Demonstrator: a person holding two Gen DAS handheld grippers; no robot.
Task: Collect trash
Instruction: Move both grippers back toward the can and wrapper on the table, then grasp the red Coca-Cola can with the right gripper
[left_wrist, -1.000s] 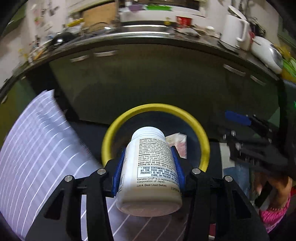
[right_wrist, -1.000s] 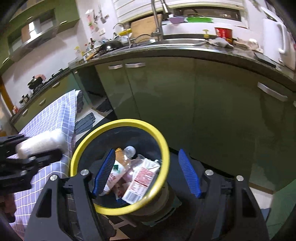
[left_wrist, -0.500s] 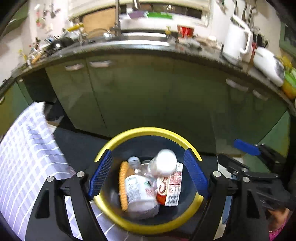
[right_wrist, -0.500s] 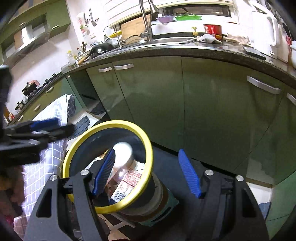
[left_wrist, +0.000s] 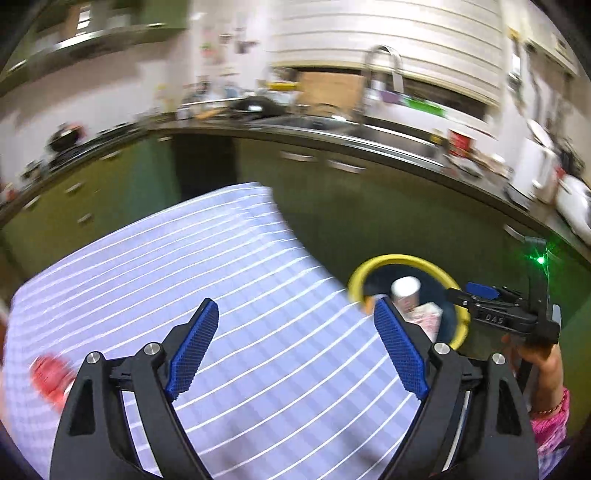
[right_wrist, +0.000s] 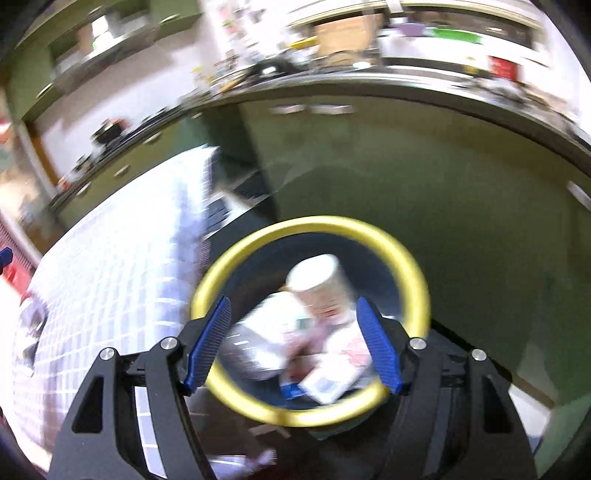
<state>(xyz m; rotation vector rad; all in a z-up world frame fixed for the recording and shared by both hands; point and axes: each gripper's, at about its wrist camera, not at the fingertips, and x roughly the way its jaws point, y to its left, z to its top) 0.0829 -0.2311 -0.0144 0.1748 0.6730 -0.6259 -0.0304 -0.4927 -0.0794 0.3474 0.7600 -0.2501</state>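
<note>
swung away from the yellow-rimmed bin (left_wrist: 406, 295) and out over the striped tablecloth (left_wrist: 229, 295), left gripper (left_wrist: 295, 350) with jaws still opening and nothing between them. dropped the white bottle (right_wrist: 321, 286) into that bin, among cartons and wrappers, off to the right of the left claw. hung right gripper (right_wrist: 293, 345) released and empty directly above the bin; blurred red item (left_wrist: 51, 373) lay left of the left claw.

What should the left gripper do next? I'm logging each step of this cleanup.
Probably move toward the red item at the near left of the checked cloth and take it. The left gripper is empty, its jaws opening over the cloth, and the white bottle lies in the bin. The red item is too blurred to identify.
</note>
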